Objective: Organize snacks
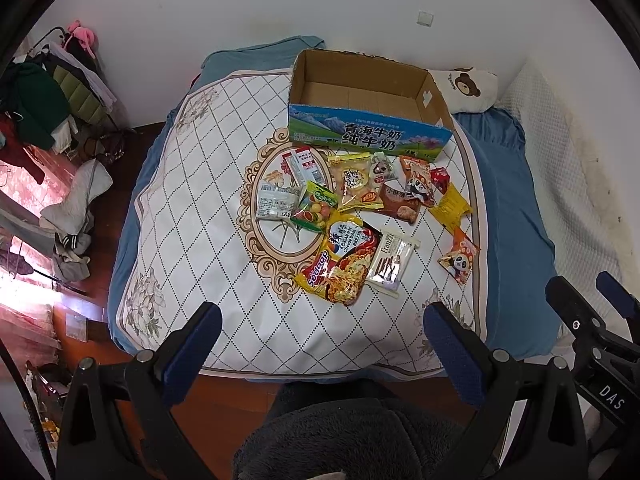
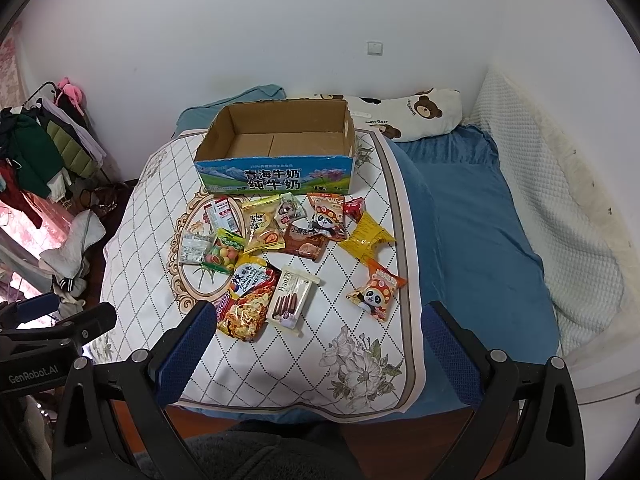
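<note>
White walls back a bed (image 1: 504,184) covered by a diamond-patterned quilt (image 1: 192,240), where the snacks lie scattered ahead of both grippers. Farthest off stands an empty cardboard milk box (image 1: 366,100), its blue front printed "青海牛奶 纯牛奶". Nearest the left gripper (image 1: 322,354), straight ahead of its widely spread fingers, lies a yellow-and-red "Sedaap" Korean cheese noodle packet (image 1: 344,264), with a white "Franzzi" biscuit pack (image 1: 392,264) touching its right side. The right gripper (image 2: 318,350) hangs equally wide and empty; just ahead and slightly right of it sits an orange panda snack bag (image 2: 376,290). Beyond that lies a yellow packet (image 2: 366,240). A bear-print pillow (image 2: 412,114), marked "Honey Bear", rests behind the box to the right.
</note>
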`<state>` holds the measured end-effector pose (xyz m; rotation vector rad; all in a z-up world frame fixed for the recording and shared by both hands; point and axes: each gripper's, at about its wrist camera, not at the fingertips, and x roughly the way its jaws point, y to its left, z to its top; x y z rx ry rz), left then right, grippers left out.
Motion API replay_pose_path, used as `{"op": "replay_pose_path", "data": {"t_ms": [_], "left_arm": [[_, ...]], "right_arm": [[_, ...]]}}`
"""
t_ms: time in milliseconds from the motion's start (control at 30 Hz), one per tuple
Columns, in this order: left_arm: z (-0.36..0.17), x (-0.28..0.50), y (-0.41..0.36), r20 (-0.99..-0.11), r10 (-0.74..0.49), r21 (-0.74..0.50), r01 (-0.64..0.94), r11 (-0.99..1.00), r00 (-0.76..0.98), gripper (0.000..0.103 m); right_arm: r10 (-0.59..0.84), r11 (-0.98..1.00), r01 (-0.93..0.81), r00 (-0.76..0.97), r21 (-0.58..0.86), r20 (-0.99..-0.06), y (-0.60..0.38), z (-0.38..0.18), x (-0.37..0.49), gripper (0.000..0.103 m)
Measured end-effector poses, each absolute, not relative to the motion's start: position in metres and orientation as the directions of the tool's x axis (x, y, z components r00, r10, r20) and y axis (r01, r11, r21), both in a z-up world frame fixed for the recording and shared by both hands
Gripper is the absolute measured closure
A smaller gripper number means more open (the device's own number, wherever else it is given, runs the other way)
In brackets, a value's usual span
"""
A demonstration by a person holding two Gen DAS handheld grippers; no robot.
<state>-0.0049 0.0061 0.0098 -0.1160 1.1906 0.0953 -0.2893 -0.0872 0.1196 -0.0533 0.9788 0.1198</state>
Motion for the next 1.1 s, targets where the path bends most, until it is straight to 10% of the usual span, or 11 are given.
{"op": "replay_pose_path", "data": {"t_ms": [1100], "left_arm": [[0.017,-0.005,0.013,-0.922,0.006,-0.049,-0.131,0.99,0.388,0.0]], "right_arm": [[0.086,0.992,-0.123,0.576,0.018,-0.813,-0.079,0.13,-0.292,0.0]]}}
